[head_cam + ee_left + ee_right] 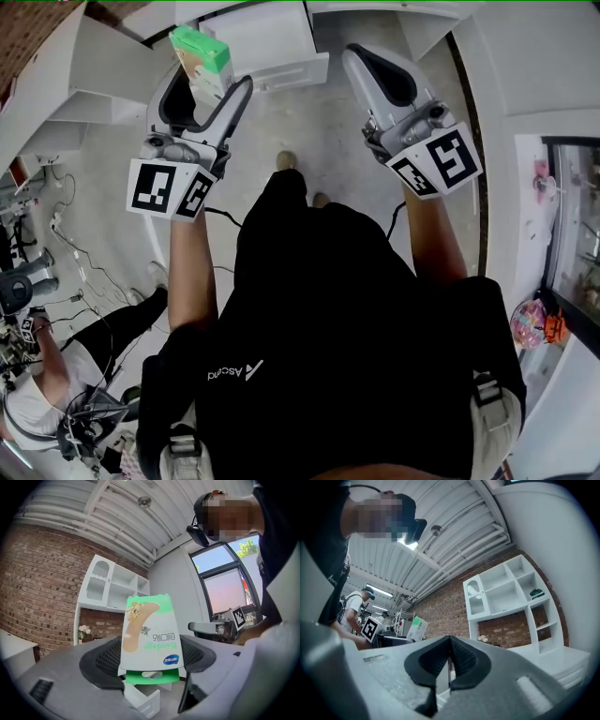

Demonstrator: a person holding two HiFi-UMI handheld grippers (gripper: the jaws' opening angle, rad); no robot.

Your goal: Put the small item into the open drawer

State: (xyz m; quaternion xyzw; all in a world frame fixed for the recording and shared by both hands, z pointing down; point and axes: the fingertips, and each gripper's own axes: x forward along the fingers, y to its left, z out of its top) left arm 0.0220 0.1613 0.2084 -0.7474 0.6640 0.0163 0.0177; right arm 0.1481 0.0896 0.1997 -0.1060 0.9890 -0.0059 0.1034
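Grey floor (347,159) underfoot, both tools held out ahead.

Nearest, left hand-held gripper (211,84) clamped wide on the box (200,58) of bandages, pads on its two side edges. Right hand-held gripper (364,58) empty, jaws together.

Box upright in the grip, long axis vertical and crosswise to the jaws. Printed face turned back toward the holder, lettering upside down, green hang-tab end lowest.

Further on, open white drawer (292,72), lower than the box and a little to its right in the head view, apparently not yet beneath it. Beyond that, white shelves (117,585) against a brick wall (42,588).

Step in hand, by judgement: carrying the box over to the drawer.

- Hold the clamp firm on the way.
- Bring the box squarely above the cavity, clear of the front panel.
- Lower until the tab end sits inside the walls, perhaps tipping it flat to avoid toppling.
- Part the jaws only then.
- Hold the right tool away from the drawer front throughout.
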